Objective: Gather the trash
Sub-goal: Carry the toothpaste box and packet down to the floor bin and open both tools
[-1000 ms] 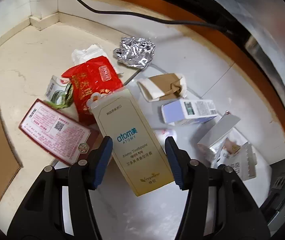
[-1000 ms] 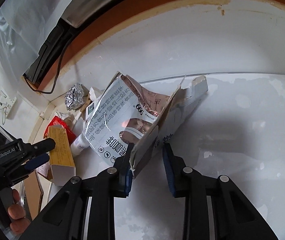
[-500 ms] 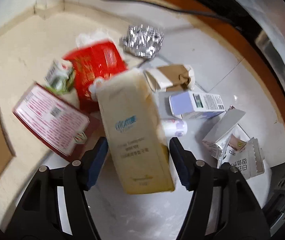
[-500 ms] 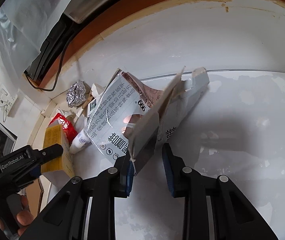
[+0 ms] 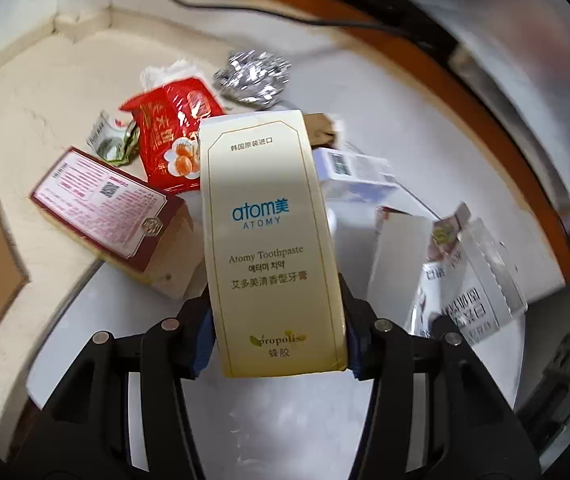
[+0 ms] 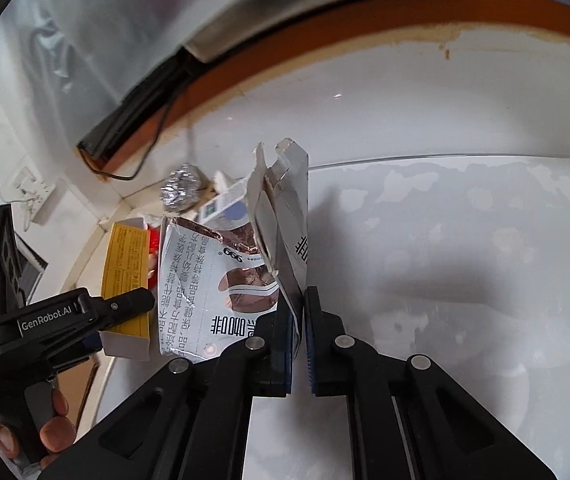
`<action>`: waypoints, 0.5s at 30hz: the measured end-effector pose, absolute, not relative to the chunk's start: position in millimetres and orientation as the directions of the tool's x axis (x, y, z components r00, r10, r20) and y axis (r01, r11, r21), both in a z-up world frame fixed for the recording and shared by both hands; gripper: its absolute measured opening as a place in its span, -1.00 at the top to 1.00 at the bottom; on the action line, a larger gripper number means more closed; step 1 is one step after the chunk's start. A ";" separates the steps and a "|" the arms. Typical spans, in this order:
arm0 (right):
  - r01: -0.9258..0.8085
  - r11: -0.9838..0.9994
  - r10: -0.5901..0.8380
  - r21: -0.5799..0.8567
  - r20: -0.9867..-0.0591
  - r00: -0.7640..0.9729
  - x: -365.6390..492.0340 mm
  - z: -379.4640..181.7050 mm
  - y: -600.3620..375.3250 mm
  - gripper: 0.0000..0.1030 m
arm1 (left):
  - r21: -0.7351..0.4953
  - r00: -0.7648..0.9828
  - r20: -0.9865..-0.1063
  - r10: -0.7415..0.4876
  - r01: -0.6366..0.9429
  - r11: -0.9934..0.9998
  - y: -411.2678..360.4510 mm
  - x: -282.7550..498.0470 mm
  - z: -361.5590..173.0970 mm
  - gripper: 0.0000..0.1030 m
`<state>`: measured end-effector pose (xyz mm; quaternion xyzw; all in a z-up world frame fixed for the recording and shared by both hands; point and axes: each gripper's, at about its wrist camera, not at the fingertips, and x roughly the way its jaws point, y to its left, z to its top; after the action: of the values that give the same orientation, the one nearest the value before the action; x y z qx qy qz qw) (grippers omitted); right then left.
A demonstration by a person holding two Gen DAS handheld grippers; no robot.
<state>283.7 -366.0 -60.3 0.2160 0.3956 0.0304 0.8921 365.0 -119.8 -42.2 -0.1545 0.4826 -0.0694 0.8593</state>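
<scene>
Between left gripper point(image 5: 275, 332) fingers: toothpaste box point(image 5: 269, 240), clamped, near floor litter. Right gripper point(image 6: 299, 328) pinched tight on torn carton point(image 6: 285, 216).

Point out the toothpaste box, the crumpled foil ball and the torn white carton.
toothpaste box point(image 5: 263, 240), left wrist view, on its printed cream front face.
crumpled foil ball point(image 5: 255, 76), left wrist view, on its shiny middle.
torn white carton point(image 6: 291, 216), right wrist view, on its upright grey flap.

Two hand-held grippers point(image 5: 277, 332) point(image 6: 299, 336); one toothpaste box point(image 5: 269, 240); one foil ball point(image 5: 253, 80).
</scene>
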 end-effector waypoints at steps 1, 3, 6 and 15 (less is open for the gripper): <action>0.114 0.901 0.231 0.419 -0.685 0.691 276.3 -56.7 -364.0 0.91 | -0.327 0.530 -0.804 -0.270 -0.014 0.945 -118.9 358.3 -36.5 0.08; 0.110 0.894 0.238 0.433 -0.670 0.703 260.8 -49.9 -360.6 0.90 | -0.317 0.546 -0.788 -0.283 0.034 0.948 -117.9 336.1 -22.9 0.08; 0.102 0.896 0.226 0.432 -0.640 0.734 232.2 -36.3 -349.5 0.90 | -0.309 0.572 -0.760 -0.307 0.098 0.946 -113.5 300.0 -5.7 0.08; 0.090 0.921 0.168 0.379 -0.595 0.786 119.5 -17.2 -295.5 0.90 | -0.236 0.647 -0.697 -0.308 0.199 0.951 -64.9 183.8 7.2 0.08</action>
<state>119.5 -295.5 -17.2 0.1974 0.3266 0.0211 0.9241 183.8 -64.9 7.2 -0.0690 0.3958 -0.1400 0.9050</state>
